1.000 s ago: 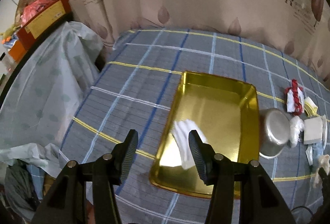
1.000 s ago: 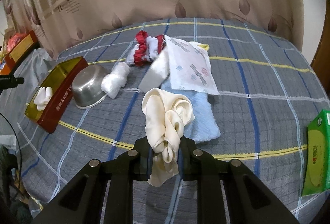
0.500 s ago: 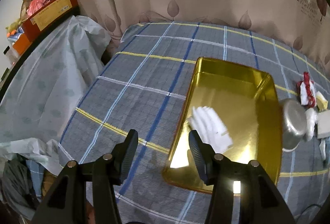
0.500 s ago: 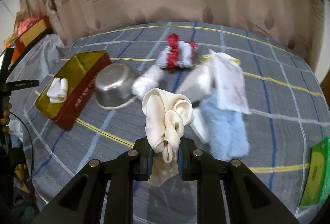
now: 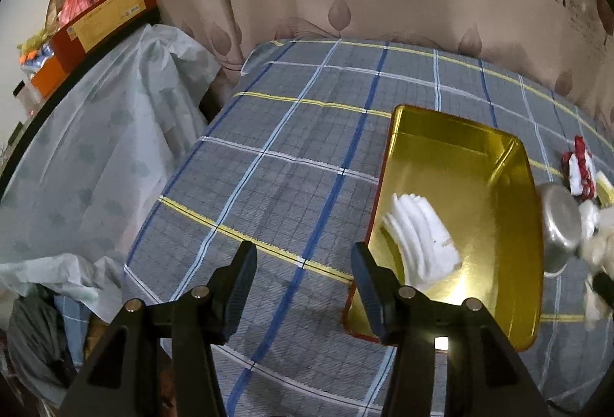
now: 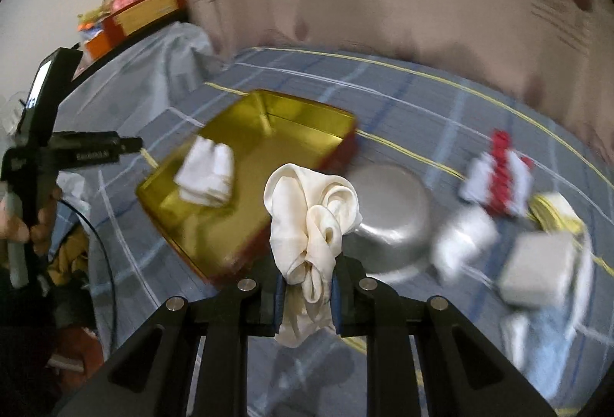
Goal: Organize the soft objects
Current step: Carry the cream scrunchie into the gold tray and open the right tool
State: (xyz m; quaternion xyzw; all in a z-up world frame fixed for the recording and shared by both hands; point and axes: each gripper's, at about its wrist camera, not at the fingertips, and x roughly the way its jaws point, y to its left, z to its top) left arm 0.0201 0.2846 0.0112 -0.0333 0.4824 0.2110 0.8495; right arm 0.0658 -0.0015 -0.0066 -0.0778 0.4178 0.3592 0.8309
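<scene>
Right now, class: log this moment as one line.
right hand-held gripper: shut on cream cloth | left hand-held gripper: open, empty | gold tray: holds white cloth

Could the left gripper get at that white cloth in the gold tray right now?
Probably yes: the left gripper is open and empty, the white cloth lies uncovered in the tray just beside it, nothing between.

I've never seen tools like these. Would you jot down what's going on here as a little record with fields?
Surface: plaid cloth
Right gripper: jaws shut on a cream cloth
Left gripper: jaws open, holding nothing
Gold tray: holds folded white cloth
Beside the tray: metal bowl, lying tipped
Still on the plaid cloth: red-and-white bundle, white roll
</scene>
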